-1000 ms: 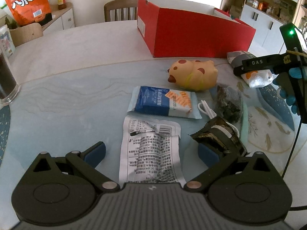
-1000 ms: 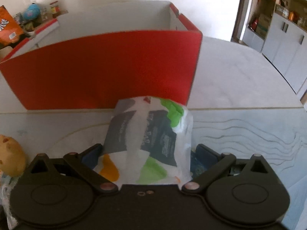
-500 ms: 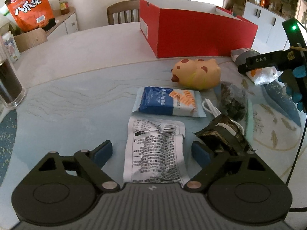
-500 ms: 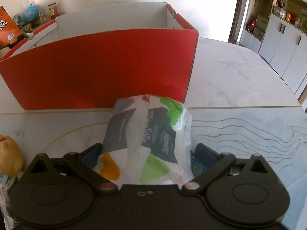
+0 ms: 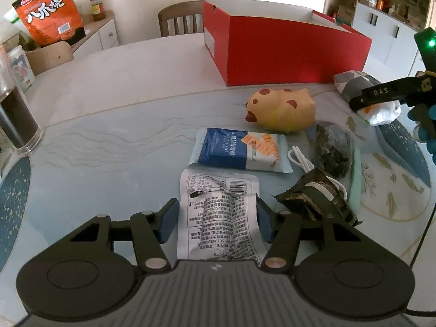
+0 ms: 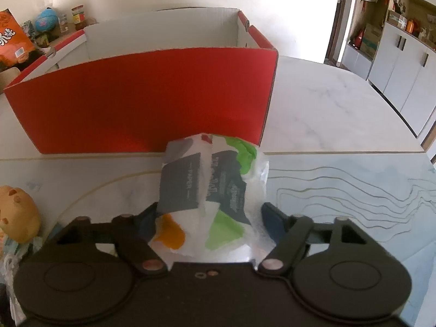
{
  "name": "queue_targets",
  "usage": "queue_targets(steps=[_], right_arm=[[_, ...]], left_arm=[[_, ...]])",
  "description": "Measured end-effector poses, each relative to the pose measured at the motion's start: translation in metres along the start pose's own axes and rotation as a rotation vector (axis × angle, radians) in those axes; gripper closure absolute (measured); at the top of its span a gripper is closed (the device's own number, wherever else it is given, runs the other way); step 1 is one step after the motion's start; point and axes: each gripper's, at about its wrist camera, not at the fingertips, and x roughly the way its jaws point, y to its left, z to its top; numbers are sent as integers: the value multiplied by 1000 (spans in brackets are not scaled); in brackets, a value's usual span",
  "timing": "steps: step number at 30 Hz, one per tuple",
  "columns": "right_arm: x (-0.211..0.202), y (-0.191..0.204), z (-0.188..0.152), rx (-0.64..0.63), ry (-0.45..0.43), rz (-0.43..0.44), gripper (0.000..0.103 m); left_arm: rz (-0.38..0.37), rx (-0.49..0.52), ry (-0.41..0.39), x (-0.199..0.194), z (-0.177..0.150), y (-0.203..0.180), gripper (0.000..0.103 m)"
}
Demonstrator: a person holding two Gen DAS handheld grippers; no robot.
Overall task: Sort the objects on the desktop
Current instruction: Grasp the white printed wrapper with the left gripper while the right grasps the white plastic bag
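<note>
The left gripper (image 5: pixel 216 219) is closing its two blue pads on a flat white plastic packet with black print (image 5: pixel 218 218); the packet lies on the pale blue glass table (image 5: pixel 109 163), and both pads touch its sides and crease it. Just past that packet lies a blue and white cracker packet (image 5: pixel 239 150), and behind that sits a soft yellow toy animal with brown spots (image 5: pixel 282 110). To the right lie a dark crinkly snack wrapper (image 5: pixel 316 199), a looped white cord (image 5: pixel 299 159) and a see-through bag of dark bits (image 5: pixel 332 150). The right gripper (image 6: pixel 209 218) is closing too, with a soft white tissue pack with grey, green and orange patches (image 6: pixel 209 199) between its blue pads; the pads sit against the sides of the pack, and it looks pinched. This pack is just in front of the big red cardboard box (image 6: pixel 141 98), which stands open at the top on the table
</note>
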Motion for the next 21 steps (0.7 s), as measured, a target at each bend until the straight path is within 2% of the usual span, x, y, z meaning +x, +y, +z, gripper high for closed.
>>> queue_targets(steps=[5, 21], right_arm=[[-5, -1, 3, -10, 3, 7, 38], [-40, -5, 11, -21, -29, 38, 40]], left_arm=[[2, -23, 3, -1, 0, 2, 45], [11, -73, -14, -20, 3, 3, 46]])
